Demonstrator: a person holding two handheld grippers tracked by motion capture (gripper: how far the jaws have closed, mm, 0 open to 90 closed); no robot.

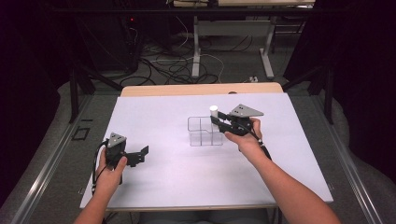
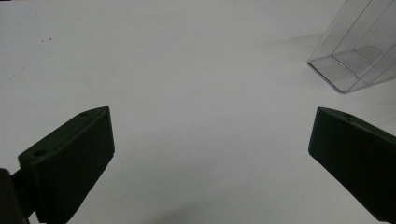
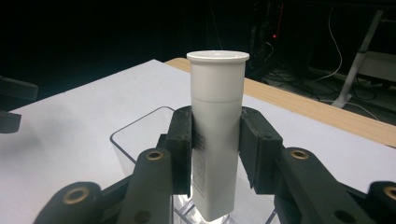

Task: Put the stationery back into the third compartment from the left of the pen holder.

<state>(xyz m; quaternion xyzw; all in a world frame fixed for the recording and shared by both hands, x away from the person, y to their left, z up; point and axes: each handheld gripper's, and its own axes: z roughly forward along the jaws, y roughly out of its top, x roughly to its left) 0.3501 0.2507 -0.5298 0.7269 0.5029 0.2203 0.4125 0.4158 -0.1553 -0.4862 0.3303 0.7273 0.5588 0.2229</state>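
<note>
— On the white table (image 1: 154, 177) we count 1 clear organizer (image 1: 204, 131) with walled compartments, 1 white tube (image 1: 214, 111), and 2 grippers. Do we agree?

— We do. Our right gripper (image 1: 217, 117) has its jaws clamped on the white tube (image 3: 217, 130), 1 pad on each side, cap end up, roughly upright. The tube's lower end sits over the clear organizer (image 3: 122, 140), at its far right part; whether it touches the bottom, we cannot tell.

— And our left gripper (image 1: 141, 154)?

— Near the table's left front, well apart from the organizer, jaws spread wide with nothing between them. In the left gripper view we see bare table (image 2: 196, 70) between its 2 black jaws and a corner of the clear organizer (image 2: 355, 56) at upper right.

— Anything in the way?

— Between the left gripper and the organizer we see bare table. Beyond the far wooden edge (image 1: 201, 89) we see cables (image 1: 173, 67) on the floor and 2 pale table legs (image 1: 196, 46).
</note>
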